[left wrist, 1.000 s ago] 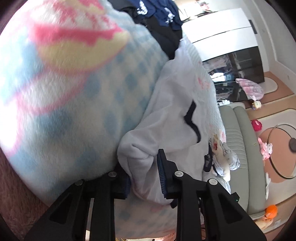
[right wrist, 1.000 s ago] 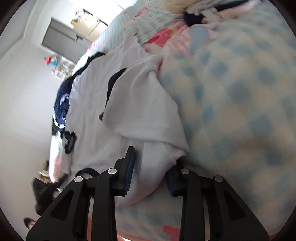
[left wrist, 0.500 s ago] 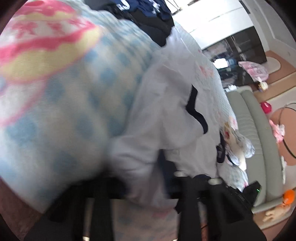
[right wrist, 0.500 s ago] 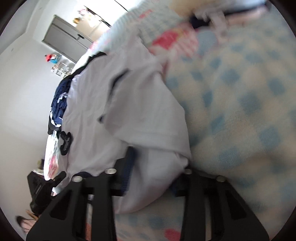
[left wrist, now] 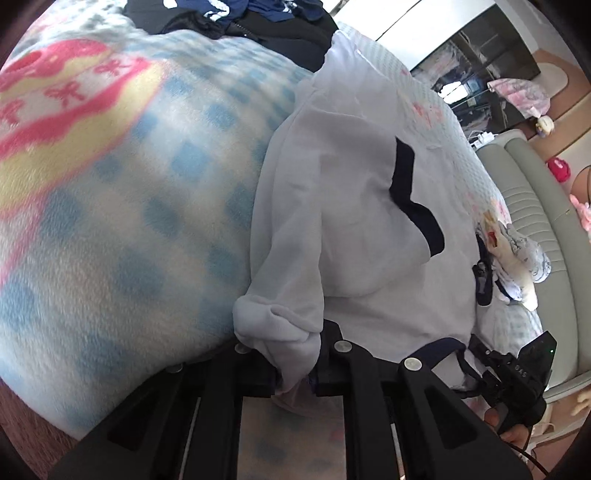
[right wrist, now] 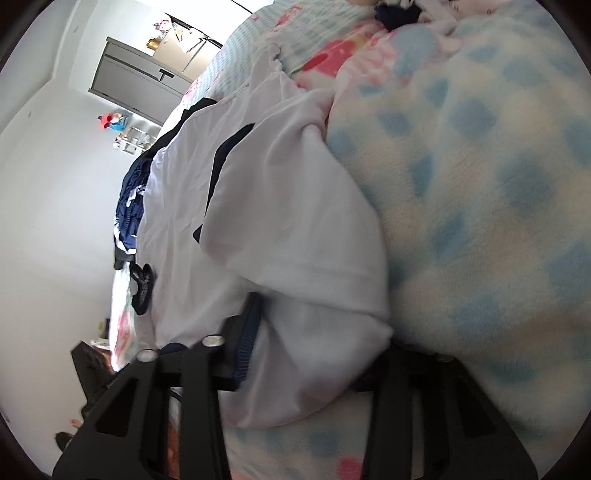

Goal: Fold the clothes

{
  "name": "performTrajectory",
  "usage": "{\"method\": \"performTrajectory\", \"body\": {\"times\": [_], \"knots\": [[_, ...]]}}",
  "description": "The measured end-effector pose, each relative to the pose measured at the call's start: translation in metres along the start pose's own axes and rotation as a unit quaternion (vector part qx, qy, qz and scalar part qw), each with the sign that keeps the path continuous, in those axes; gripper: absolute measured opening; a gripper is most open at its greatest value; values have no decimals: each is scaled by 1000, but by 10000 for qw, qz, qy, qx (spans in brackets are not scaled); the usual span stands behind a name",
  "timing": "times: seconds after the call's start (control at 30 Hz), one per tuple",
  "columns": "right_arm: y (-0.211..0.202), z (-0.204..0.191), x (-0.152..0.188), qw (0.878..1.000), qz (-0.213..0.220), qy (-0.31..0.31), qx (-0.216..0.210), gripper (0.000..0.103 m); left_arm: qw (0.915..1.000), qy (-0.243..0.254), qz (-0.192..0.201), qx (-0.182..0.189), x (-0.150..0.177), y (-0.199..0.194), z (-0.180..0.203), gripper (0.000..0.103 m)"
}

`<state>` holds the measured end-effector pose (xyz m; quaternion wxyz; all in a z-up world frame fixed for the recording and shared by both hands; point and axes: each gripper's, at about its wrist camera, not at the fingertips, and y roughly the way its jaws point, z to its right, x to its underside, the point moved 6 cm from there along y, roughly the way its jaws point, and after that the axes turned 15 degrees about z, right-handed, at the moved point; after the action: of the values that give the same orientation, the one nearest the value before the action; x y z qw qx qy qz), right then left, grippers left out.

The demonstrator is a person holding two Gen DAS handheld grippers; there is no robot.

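In the left wrist view, our left gripper [left wrist: 293,365] is clenched on a bunched corner of a white garment [left wrist: 354,206] with dark navy trim. The garment lies spread on a fleecy blanket [left wrist: 122,206] checked in pale blue and cream, with a pink and yellow motif. Dark clothes [left wrist: 258,18] are heaped beyond it. At the lower right, our other gripper [left wrist: 517,373] shows at the garment's far edge.

In the right wrist view, our right gripper [right wrist: 314,354] has its jaws spread wide apart, with a thick fold of the white garment [right wrist: 280,206] filling the gap between them; we cannot tell whether they press it. The checked blanket [right wrist: 480,184] lies to the right, navy clothes [right wrist: 129,206] to the left.
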<state>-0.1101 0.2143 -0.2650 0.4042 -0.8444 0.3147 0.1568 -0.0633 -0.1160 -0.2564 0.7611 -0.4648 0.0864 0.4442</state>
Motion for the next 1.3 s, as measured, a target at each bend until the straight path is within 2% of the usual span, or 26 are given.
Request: {"method": "performTrajectory", "body": {"times": [0.03, 0.07, 0.13, 0.2, 0.23, 0.27, 0.3, 0.33, 0.4, 0.47, 0.57, 0.73, 0.87, 0.93, 1.07, 1.17, 1.2, 1.3], "knots": [[-4, -3, 0, 9997, 127, -197, 87, 15, 9999, -88, 67, 109, -3, -4, 1, 6], [-10, -6, 0, 9986, 266, -423, 176, 12, 9997, -93, 140, 200, -6, -8, 3, 4], [-20, -19, 3, 9933, 558, -961, 329, 12, 9991, -66, 226, 359, -11, -14, 6, 4], [-25, -28, 4, 9891, 673, -1276, 307, 12, 9985, -26, 232, 499, -15, -15, 10, 5], [-22, -29, 4, 9892, 649, -1279, 300, 19, 9981, -70, 82, 600, -13, -9, 10, 5], [-18, -27, 1, 9901, 626, -1212, 343, 33, 9974, -157, -134, 693, -7, -1, 10, 6], [-10, -22, -1, 9925, 566, -1034, 335, 40, 9969, -261, -302, 679, -1, 9, 6, 6], [-1, -17, -3, 9952, 466, -812, 299, 50, 9969, -251, -263, 701, -2, 7, 8, 6], [12, -5, -5, 9982, 336, -429, 257, 45, 9968, -194, -119, 761, -6, -3, 13, 5], [7, -6, -8, 9974, 469, -489, 258, 18, 9965, -137, 24, 822, -10, -12, 19, 3], [-10, -19, -10, 9932, 772, -864, 110, 5, 9955, -52, 240, 912, -16, -26, 27, 3], [-45, -61, -20, 9792, 1346, -1452, -442, 4, 9925, 90, 598, 1062, -27, -49, 40, 3], [-68, -92, -14, 9716, 1512, -1642, -783, 4, 9899, 606, 663, 1097, -35, -68, 53, 3], [-79, -101, -10, 9695, 1545, -1646, -958, 4, 9887, 590, 669, 1208, -39, -79, 53, 2], [-102, -103, -7, 9676, 1621, -1540, -1171, 4, 9896, 429, 687, 1189, -40, -90, 44, 2], [-104, -91, -8, 9720, 1532, -1482, -991, 4, 9926, 249, 545, 1052, -35, -82, 27, 2], [-98, -83, -8, 9753, 1460, -1469, -767, 4, 9938, 186, 478, 987, -33, -77, 22, 2], [-69, -55, -5, 9891, 906, -1104, -361, 7, 9960, 13, 279, 851, -30, -64, 7, 3]]}}
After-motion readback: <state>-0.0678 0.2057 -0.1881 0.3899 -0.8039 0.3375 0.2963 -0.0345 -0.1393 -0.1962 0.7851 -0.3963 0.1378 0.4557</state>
